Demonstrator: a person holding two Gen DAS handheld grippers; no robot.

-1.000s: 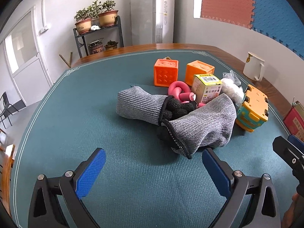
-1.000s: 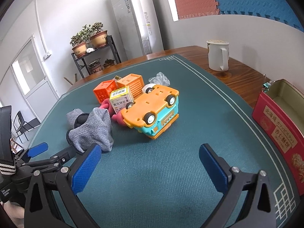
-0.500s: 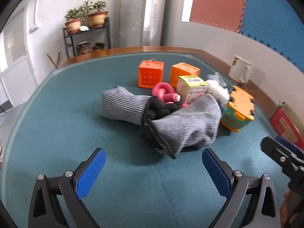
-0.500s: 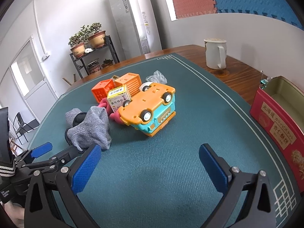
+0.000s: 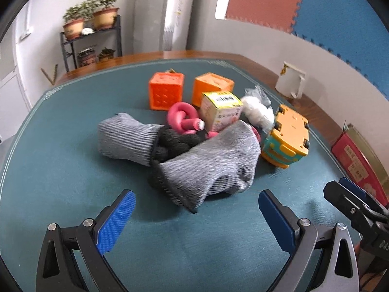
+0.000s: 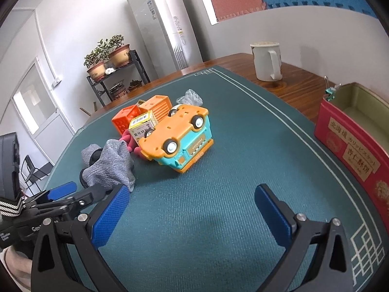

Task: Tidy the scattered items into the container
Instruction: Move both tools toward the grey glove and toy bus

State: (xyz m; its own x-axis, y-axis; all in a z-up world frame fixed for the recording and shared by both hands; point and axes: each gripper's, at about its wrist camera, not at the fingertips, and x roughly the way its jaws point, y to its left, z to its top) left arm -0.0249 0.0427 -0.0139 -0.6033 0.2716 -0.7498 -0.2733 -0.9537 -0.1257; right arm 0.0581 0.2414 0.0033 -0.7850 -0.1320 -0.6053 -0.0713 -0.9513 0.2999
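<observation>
On the green table mat (image 6: 218, 170) the gloves (image 5: 209, 168), toy car (image 6: 180, 136), blocks (image 5: 166, 91) and small box (image 5: 221, 112) lie piled, well apart from the red tin (image 6: 350, 146), which looks empty, so nothing seems tidied, and the left gripper (image 5: 194, 215) and right gripper (image 6: 192, 209) are spread wide, holding nothing.

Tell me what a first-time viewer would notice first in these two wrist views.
The overturned orange-and-teal plastic toy truck, wheels up mid-mat, grabs the eye. Left of it sprawls a pair of grey knit gloves in front of two orange perforated cubes and a small yellow-topped carton. At the mat's right edge stands the open red biscuit tin, with both grippers, left gripper and right gripper, open short of the pile.
</observation>
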